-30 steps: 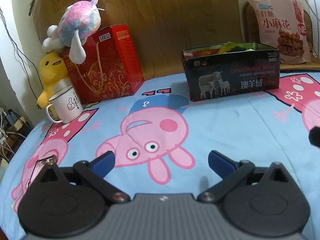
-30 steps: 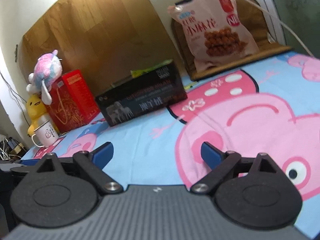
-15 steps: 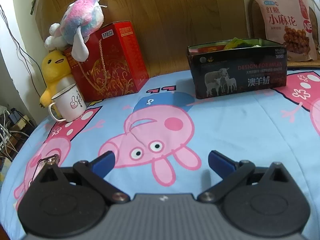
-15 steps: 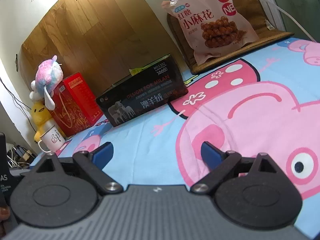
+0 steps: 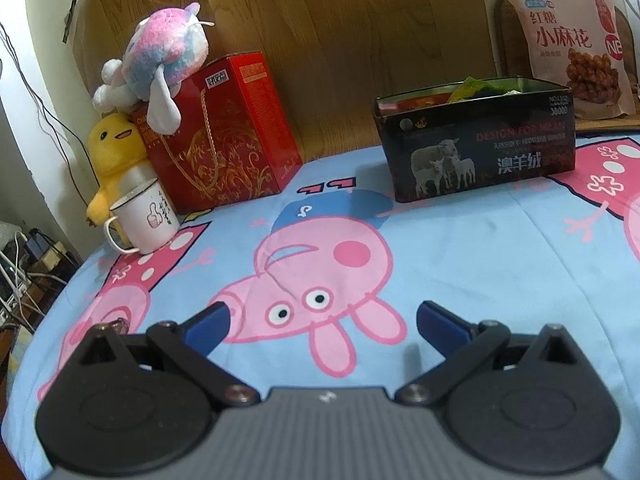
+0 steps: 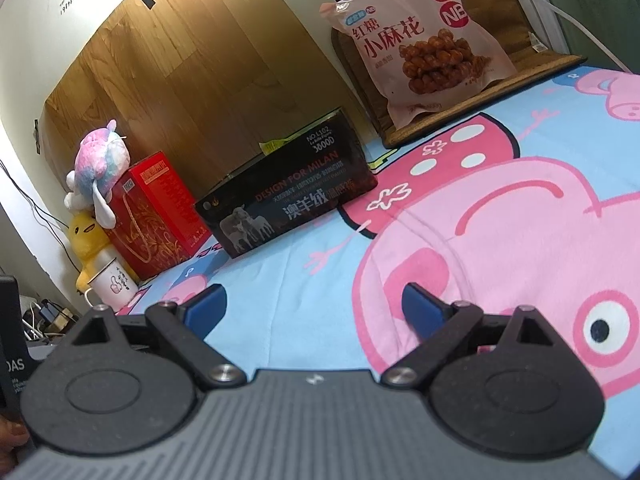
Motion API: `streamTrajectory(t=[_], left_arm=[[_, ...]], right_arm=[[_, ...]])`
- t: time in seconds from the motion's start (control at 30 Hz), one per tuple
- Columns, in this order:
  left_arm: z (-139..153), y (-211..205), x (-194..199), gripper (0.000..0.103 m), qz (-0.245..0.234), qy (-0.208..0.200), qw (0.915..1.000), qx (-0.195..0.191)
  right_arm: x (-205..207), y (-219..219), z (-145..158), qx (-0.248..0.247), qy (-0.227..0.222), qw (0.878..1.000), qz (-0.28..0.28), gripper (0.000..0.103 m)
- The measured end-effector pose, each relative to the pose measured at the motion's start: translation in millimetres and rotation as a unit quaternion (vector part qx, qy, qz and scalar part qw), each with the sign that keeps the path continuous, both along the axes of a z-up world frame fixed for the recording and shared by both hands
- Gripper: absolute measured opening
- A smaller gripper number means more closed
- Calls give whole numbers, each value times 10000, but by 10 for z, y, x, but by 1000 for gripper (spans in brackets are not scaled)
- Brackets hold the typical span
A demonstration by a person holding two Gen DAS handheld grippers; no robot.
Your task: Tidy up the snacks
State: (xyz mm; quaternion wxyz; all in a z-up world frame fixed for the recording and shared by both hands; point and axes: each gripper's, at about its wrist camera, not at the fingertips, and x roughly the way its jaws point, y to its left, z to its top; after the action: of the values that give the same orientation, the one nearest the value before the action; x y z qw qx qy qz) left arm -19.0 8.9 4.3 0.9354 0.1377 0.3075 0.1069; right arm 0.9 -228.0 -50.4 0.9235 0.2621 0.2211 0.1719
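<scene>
Left gripper [image 5: 322, 320], jaws spread wide with nothing between them, poised low over a cartoon-pig bedsheet [image 5: 460, 264] that covers the whole surface ahead. Ahead and to the right of this gripper stands the black tin box [image 5: 476, 152], open-topped and printed with sheep, with snack wrappers showing above its rim; the sheet between the gripper and the box lies bare. Farther right and behind the box, a pink snack bag [image 5: 568, 36] leans upright against the backrest. Ahead and to the left, a red gift box [image 5: 224, 132] stands against the wooden headboard [image 5: 340, 40], a pastel plush toy [image 5: 160, 64] resting on its top; a yellow duck plush [image 5: 110, 152] sits just beside the red box, with a white enamel mug [image 5: 142, 216] in front of it. Right gripper [image 6: 312, 306], jaws likewise wide apart and holding nothing, hangs low over the same sheet. From this gripper the tin box lies ahead and slightly left, the snack bag ahead and to the right on a brown mat [image 6: 532, 64], well apart from the box. Far left stand the red box, the plush toys and the mug. Nothing stands between the right gripper and the bag.
</scene>
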Motion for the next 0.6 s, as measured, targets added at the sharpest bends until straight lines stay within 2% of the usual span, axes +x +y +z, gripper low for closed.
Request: streamTrajectory(t=[0.6], left_arm=[[40, -63, -35, 103, -46, -175, 9996, 210]], right_arm=[[-1, -22, -10, 89, 2, 10000, 8, 96]])
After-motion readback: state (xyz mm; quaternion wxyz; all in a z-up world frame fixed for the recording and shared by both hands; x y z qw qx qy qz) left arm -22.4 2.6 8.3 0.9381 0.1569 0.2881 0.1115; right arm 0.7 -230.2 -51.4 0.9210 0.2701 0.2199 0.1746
